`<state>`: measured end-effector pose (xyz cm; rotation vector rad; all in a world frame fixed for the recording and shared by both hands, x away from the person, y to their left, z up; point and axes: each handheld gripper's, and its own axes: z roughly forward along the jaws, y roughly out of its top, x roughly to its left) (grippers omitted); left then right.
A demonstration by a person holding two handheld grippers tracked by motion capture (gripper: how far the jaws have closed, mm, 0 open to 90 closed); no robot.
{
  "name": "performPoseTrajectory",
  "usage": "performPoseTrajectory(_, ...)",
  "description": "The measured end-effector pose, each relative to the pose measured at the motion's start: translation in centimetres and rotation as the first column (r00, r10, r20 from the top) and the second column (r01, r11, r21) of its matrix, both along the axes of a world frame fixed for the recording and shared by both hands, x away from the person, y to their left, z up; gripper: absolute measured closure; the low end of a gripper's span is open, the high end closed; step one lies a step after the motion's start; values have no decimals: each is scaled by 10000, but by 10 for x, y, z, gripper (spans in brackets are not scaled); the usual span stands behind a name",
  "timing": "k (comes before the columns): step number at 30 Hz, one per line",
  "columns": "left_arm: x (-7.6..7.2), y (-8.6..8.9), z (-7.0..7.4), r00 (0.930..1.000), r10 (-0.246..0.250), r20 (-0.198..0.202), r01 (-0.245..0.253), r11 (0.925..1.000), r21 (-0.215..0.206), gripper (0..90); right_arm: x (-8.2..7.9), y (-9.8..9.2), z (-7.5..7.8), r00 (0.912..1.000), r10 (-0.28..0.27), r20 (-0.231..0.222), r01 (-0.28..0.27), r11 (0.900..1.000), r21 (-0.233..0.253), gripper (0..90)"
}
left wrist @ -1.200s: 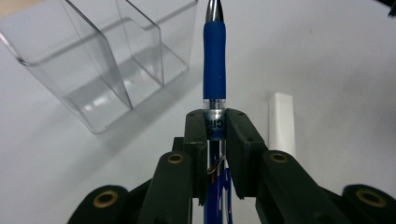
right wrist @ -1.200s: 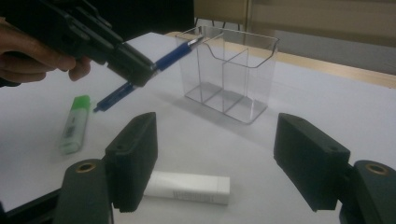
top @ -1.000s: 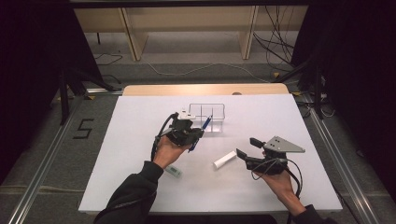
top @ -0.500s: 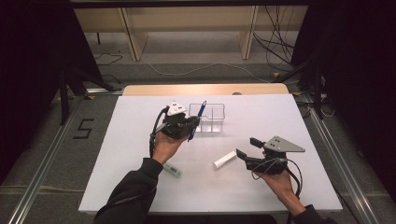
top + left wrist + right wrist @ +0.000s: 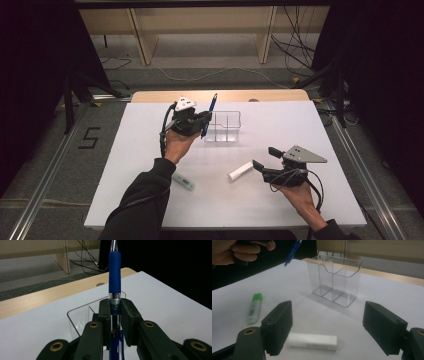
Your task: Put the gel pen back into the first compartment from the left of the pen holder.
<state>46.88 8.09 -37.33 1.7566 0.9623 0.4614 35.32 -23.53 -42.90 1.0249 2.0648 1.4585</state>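
The left hand-held gripper [image 5: 200, 121] is clamped on a blue pen [image 5: 209, 114], its two black jaws pressed against the clear section of the barrel just below the rubbery blue grip. The pen is lifted off the tabletop [image 5: 150, 150] and stands nearly upright; in the high view its long axis leans slightly, the upper end toward the far edge and the lower end down past the jaws. In the left gripper view the pen [image 5: 114, 285] rises straight between the jaws, with a matte blue sleeve above and a transparent barrel with printed lettering below. It hangs just beside the left wall of a clear plastic organiser [image 5: 225, 127], a thin-walled box with rounded corners and inner dividers.

The right hand-held gripper [image 5: 264, 161] is spread wide with nothing between its jaws, low over the smooth white tabletop. Just before it lies a white cylindrical stick [image 5: 312, 341], and farther off a green-capped highlighter [image 5: 254, 308], both flat on their sides.
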Motion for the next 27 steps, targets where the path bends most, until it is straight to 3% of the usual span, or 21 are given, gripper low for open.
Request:
performPoseTrajectory(8,13,-4,9,9989,273,394,-261,9991,-328,788,0,0,0,10000,45,-5,-45,10000,36,237)
performPoseTrajectory(14,22,-7,5,9969,544,562,-514,9972,-541,788,0,1,0,10000,82,42,-82,10000,-27,238)
performPoseTrajectory(27,42,-14,-2,9923,953,791,-920,9947,-452,788,-1,1,0,9999,130,-57,-130,9999,-2,240)
